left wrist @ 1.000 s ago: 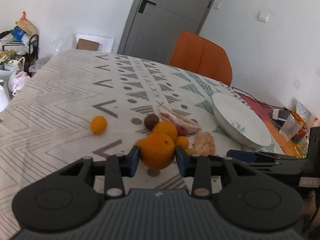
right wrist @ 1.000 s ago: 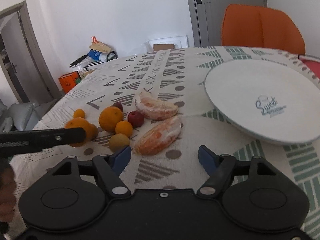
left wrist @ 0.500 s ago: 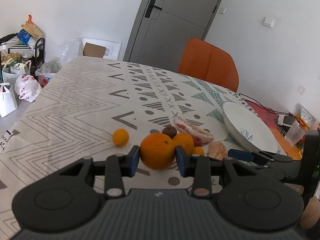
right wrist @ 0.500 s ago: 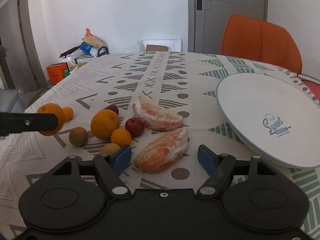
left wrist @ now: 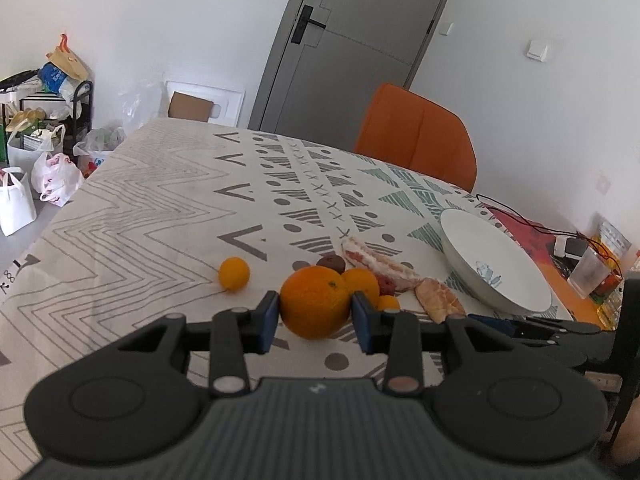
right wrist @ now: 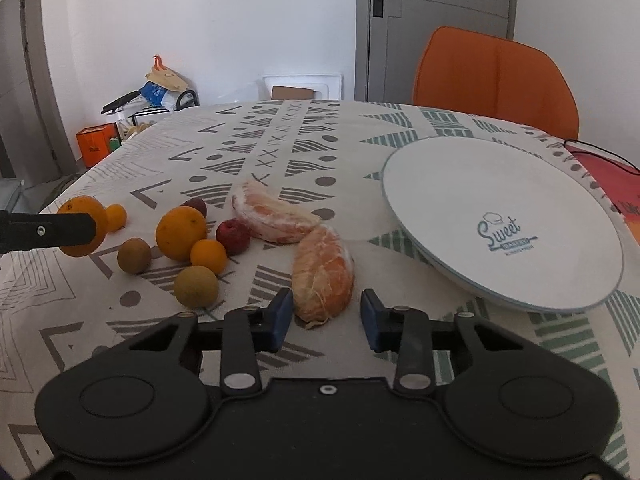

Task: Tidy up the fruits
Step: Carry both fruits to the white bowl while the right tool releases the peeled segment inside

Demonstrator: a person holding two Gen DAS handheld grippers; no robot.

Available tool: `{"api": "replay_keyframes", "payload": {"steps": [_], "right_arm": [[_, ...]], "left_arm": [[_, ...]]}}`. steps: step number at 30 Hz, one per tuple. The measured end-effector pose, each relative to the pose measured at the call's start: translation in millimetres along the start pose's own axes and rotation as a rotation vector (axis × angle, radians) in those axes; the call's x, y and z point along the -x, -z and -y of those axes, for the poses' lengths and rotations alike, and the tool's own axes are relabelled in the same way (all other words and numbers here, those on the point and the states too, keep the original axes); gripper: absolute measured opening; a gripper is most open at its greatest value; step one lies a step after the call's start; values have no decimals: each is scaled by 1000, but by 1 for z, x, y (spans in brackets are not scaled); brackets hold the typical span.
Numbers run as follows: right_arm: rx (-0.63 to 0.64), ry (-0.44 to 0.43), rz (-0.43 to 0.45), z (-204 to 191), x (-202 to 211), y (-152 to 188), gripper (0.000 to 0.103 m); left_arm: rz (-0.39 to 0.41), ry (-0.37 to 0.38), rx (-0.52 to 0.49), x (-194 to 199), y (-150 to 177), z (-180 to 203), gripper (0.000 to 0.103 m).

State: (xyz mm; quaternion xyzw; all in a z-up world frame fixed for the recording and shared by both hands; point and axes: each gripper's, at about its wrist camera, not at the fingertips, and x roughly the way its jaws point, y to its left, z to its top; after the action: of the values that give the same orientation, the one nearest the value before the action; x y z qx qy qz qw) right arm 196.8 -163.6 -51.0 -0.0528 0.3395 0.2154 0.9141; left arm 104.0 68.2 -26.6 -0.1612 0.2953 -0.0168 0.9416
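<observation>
Left gripper (left wrist: 315, 317): dark grey ribbed housing, small pale mark at centre, two round raised discs, black linkage bars with silver and copper-toned pivot pins, blue finger pads (left wrist: 269, 315). Right gripper (right wrist: 325, 315): glossy black housing, centre screw, silver pins, blue pads (right wrist: 281, 316).

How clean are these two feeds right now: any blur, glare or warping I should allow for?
Left wrist view: sharp, soft even daylight, no glare; fisheye bends the door and darkens the corners; the held orange is crisp. Right wrist view: equally sharp, plate print readable, faint shadows under the fruit, edges curved.
</observation>
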Motion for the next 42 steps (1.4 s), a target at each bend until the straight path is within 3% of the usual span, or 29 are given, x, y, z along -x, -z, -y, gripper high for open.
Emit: {"api": "replay_keyframes", "payload": {"steps": [5, 12, 14, 15, 16, 25, 42], "right_arm": [[-6, -32, 2, -1, -2, -1, 51], [59, -33, 11, -11, -14, -7, 56], [66, -28, 18, -11, -17, -8, 48], [63, -14, 28, -10, -17, -9, 35], [66, -2, 34, -8, -17, -9, 33], [10, -61, 83, 7, 8, -10, 31], [-58, -60, 207, 50, 49, -20, 31]], "left_arm": [[19, -28, 0, 3, -3, 1, 38], [33, -61, 19, 8, -2, -2, 38], [31, -66, 23, 6, -3, -3, 38], [33, -66, 25, 6, -4, -4, 38], [36, -66, 28, 5, -4, -4, 38], [46, -44, 16, 3, -8, 6, 38], [57, 26, -82, -20, -26, 63, 38]]}}
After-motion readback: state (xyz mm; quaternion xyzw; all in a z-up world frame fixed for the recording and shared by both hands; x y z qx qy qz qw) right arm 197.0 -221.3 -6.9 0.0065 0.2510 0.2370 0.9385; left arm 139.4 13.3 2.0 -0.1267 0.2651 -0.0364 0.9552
